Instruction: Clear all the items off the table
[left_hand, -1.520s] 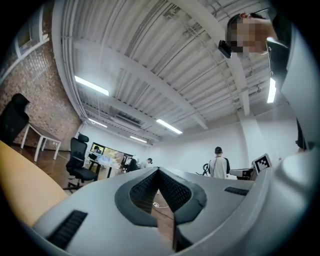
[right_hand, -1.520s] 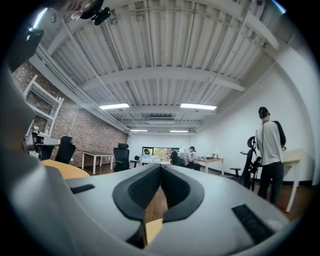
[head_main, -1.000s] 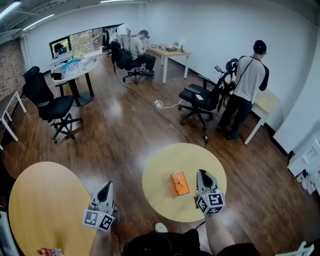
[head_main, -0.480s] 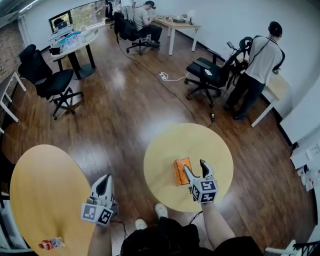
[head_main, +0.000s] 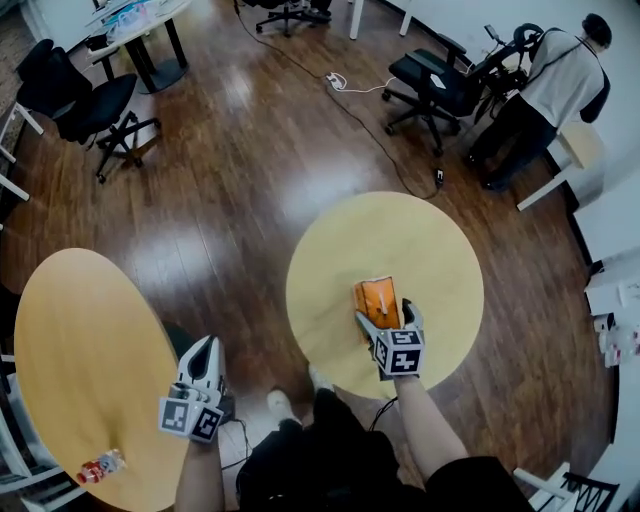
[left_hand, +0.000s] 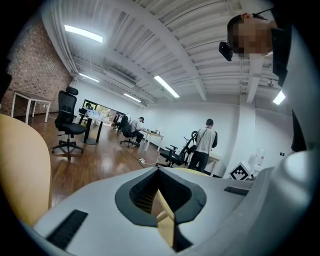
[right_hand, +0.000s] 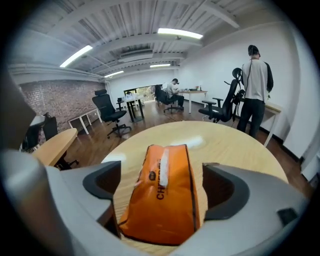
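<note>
Orange tissue pack (right_hand: 162, 195) flat on round wooden table (head_main: 440, 250), person's side. Right gripper (head_main: 386, 312) straddling it, jaws opening, already wide, pack between them with small gap each side, no grip. Left gripper (head_main: 203, 355) off table, jaws pressed together, empty.

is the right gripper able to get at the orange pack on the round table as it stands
Probably yes: the right gripper is at the orange pack, jaws opening with the pack between them, pads not pressing. Nothing else on the round table blocks it.
</note>
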